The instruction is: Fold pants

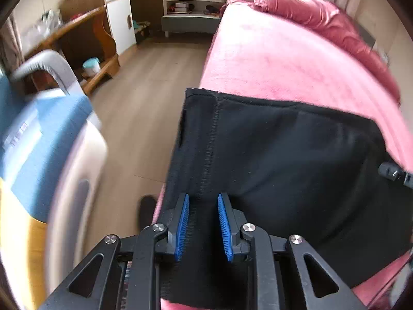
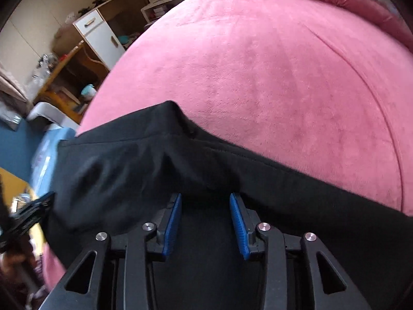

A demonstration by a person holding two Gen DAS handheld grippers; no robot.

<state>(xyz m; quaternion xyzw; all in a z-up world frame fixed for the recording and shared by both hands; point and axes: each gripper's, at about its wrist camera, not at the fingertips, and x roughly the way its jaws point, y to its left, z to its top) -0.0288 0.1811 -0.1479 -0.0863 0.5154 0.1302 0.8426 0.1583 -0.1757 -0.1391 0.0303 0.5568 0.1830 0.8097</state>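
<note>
Two tools hover over the black pants (image 1: 284,160) spread on the pink bed (image 1: 271,56); my left tool (image 1: 202,224) gapes narrowly, empty, while my right tool (image 2: 205,226) stands wider, empty too. I judge the cloth soft, light, limp; I'd pinch the left stitched hem edge. Long axis runs left-right.

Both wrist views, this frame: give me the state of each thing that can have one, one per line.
Left tool: open, fingers apart over the pants, not clamped.
Right tool: open, black cloth between its fingers, no grip.
Black pants: lying on the bed, partly flat, left edge hanging past the bed edge, a raised wrinkle in the right wrist view.
Pink bed cover: spread smooth.
White cabinet: door and drawer shut.
</note>
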